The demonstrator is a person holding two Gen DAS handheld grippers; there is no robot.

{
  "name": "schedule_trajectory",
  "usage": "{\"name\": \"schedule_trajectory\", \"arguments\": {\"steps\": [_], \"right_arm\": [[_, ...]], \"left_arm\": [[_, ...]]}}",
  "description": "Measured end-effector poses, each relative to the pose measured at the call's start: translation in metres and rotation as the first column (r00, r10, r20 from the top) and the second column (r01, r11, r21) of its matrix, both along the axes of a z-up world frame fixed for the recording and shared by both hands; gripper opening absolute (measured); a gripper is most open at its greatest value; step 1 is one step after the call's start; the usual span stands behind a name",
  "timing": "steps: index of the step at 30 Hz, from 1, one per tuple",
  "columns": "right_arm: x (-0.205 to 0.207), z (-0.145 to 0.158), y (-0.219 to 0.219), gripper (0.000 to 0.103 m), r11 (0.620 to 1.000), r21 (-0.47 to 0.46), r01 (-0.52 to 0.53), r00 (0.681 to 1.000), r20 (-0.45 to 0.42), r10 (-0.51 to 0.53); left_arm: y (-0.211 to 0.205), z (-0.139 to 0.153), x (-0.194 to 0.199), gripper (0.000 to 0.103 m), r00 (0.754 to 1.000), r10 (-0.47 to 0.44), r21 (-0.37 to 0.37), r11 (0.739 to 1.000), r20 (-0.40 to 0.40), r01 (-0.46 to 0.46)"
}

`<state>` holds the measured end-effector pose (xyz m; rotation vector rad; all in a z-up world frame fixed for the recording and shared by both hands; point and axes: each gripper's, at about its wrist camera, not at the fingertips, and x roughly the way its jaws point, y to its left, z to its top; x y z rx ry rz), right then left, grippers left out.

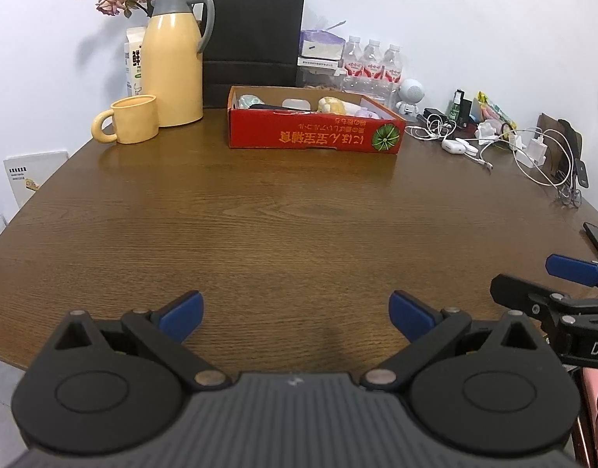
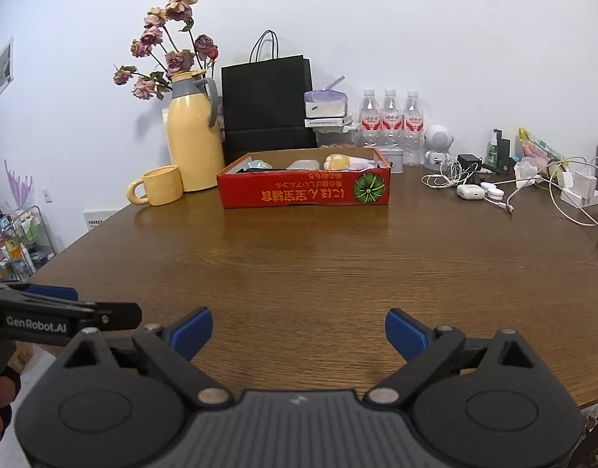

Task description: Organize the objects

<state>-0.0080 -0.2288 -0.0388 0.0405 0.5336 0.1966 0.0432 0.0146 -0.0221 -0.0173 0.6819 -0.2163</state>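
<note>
The red cardboard box sits far across the brown wooden table, straight ahead of both grippers. Its long side runs left to right, facing them. Inside it I can see a few small soft things, one yellow and one pale purple, but I cannot tell what they are.

The left gripper has its jaws wide open and holds nothing. The right gripper is the same, jaws spread wide with nothing between them. Both hang low over the near edge of the table, side by side, well apart from the box.

To the right of the box lies a messy pile: white cables, a white earbud case and a white charger block. These look like the loose things to tidy, and I think the right gripper is nearer to them. It would need to go forward and to the right.

To the left of the box stand a yellow mug and a tall yellow jug. Behind the box are a black paper bag and three water bottles, against a white wall. Dried roses poke up behind the jug.

The table top between the grippers and the box is bare.
</note>
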Motion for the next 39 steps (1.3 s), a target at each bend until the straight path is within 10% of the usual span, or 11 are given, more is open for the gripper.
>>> {"name": "schedule_trajectory", "arguments": {"steps": [39], "right_arm": [[0.0025, -0.0067, -0.0011, 0.096, 1.000, 0.011, 0.006, 1.000, -0.020, -0.006]], "left_arm": [[-0.0040, -0.0040, 0.0003, 0.103, 1.000, -0.016, 0.019, 1.000, -0.007, 0.016]]}}
